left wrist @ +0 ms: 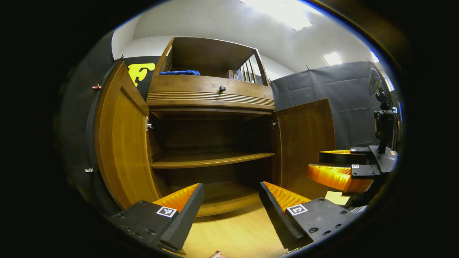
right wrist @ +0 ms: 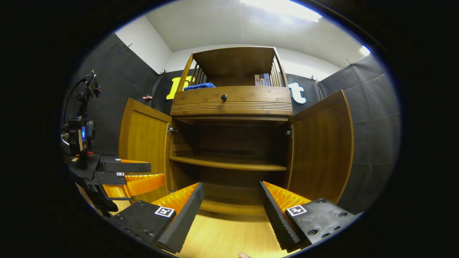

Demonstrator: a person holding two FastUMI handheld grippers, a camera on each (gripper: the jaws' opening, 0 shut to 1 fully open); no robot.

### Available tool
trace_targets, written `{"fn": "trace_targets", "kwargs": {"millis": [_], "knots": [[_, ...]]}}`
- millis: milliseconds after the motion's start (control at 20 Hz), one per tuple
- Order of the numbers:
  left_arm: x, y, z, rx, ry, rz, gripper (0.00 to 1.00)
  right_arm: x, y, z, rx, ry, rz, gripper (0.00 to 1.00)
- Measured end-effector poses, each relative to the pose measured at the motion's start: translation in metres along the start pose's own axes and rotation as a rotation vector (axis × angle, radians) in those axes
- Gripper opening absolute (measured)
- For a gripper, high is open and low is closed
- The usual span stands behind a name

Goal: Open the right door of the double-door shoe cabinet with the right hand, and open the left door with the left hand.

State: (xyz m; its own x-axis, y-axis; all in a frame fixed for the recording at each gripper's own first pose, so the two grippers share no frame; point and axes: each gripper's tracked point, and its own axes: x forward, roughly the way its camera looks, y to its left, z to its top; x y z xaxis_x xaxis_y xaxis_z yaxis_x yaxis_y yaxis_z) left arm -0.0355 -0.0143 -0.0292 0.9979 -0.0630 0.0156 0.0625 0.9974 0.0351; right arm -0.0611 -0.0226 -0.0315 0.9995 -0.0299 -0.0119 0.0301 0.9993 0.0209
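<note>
Now we see left door and right door swung wide; left gripper and right gripper spread, empty.

**A:** What can't be made out?

**B:** In the right gripper view, the books at twelve o'clock on the shoe cabinet are too small for their spines to be told. The blue cloth beside them is half hidden behind the top rail.

**A:** And lower down?

**B:** The cabinet's bottom compartment is in deep shadow, its back unreadable. In the left gripper view, at six o'clock, a fingertip is cut off by the edge. At three o'clock, the right gripper hides its holder's hand.
</note>
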Motion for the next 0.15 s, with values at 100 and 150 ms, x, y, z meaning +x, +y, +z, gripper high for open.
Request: {"fn": "trace_targets", "kwargs": {"millis": [100,150], "knots": [[-0.0023,-0.0004,0.0022,-0.002,-0.004,0.000,0.96,-0.0001,-0.0002,0.0014,-0.004,-0.004,-0.002,0.95],[-0.0036,0.0005,0.0034,-0.002,-0.007,0.002,0.96,-0.0009,0.0000,0.0022,-0.005,-0.005,-0.001,0.95]]}}
